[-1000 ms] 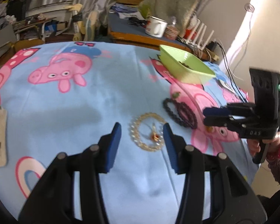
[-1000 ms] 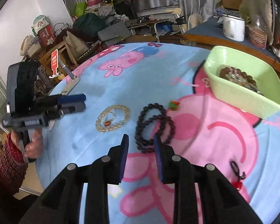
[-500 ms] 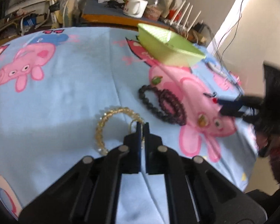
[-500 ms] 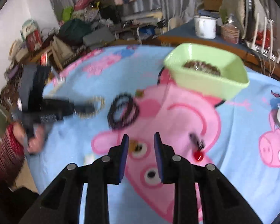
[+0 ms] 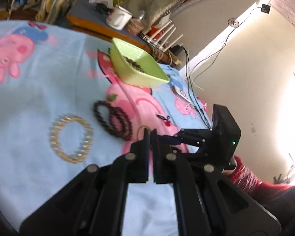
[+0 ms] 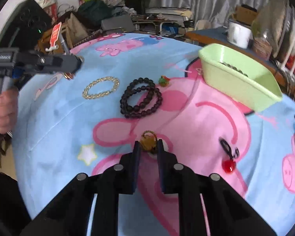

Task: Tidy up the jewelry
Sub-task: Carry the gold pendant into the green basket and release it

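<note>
The left claw (image 5: 150, 132), open around the pendant inside the yellow bead bracelet (image 5: 71, 138) one second ago, has since closed and lifted clear; a small amber-and-red piece (image 6: 68, 76) now hangs from its tips, and the bracelet's ring lies empty. The right claw (image 6: 149, 147), previously over the dark bead bracelets (image 6: 141, 100), has shifted toward the pink pig print and now brackets an amber pendant on a gold loop (image 6: 148, 139), jaws still apart.

The left gripper (image 5: 150, 132) pinches a thin gold loop (image 5: 142, 127); the right gripper (image 5: 167, 138) sits just right; far, a green tray (image 5: 139, 76) holds beads
</note>
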Motion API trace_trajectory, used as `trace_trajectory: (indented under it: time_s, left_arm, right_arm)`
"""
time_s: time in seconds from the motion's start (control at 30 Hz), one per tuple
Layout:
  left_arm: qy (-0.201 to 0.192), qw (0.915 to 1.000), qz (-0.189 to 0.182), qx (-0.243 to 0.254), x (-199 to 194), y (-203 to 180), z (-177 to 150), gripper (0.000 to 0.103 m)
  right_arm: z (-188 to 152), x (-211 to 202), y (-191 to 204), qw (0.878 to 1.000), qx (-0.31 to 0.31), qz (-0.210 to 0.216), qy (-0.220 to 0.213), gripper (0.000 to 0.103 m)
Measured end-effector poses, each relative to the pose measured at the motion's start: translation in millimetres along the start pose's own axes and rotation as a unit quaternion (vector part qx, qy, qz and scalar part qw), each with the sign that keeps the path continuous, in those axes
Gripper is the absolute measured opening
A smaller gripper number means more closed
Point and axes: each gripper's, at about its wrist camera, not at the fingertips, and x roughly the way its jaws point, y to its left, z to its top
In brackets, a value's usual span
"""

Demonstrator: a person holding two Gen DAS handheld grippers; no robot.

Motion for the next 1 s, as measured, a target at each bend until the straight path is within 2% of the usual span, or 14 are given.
trace_trajectory:
  time_s: [0.13,0.23,0.43,0.6,0.7,0.77,0.83,0.87,0.9,1.0]
  left_arm:
    - [0.023,0.9994,0.014,0.022,27,-15,9,0.002]
    - [0.043,0.9972,0.024,0.057,50,-37,21,0.002]
    - [0.035,0.9911,0.050,0.119,87,-82,86,0.002]
    - [0.037,0.9863,0.100,0.126,125,-78,145,0.002]
    - [0.051,0.9841,0.122,0.118,144,-64,163,0.002]
    - [0.057,0.9832,0.131,0.114,156,-56,169,0.003]
    - [0.071,0.9821,0.143,0.099,170,-45,174,0.021]
    - [0.073,0.9807,0.158,0.089,174,-40,174,0.040]
    - [0.071,0.9803,0.164,0.085,176,-37,175,0.044]
    - [0.067,0.9816,0.163,0.074,170,-31,172,0.044]
  right_arm:
    - [-14,-23,-16,1.000,0.021,-0.005,-0.017,0.000]
    - [-15,-37,-38,0.998,0.053,-0.007,-0.033,0.000]
    - [31,-81,-118,0.984,0.139,-0.015,-0.108,0.000]
    - [72,-70,-169,0.977,0.184,0.002,-0.112,0.000]
    - [85,-52,-185,0.974,0.202,0.018,-0.096,0.000]
    - [91,-39,-193,0.974,0.211,0.015,-0.087,0.000]
    - [91,-29,-201,0.970,0.230,0.010,-0.078,0.010]
    - [91,-26,-204,0.967,0.241,0.010,-0.080,0.013]
    - [91,-26,-206,0.965,0.247,0.014,-0.083,0.014]
    - [89,-34,-204,0.963,0.251,0.011,-0.096,0.014]
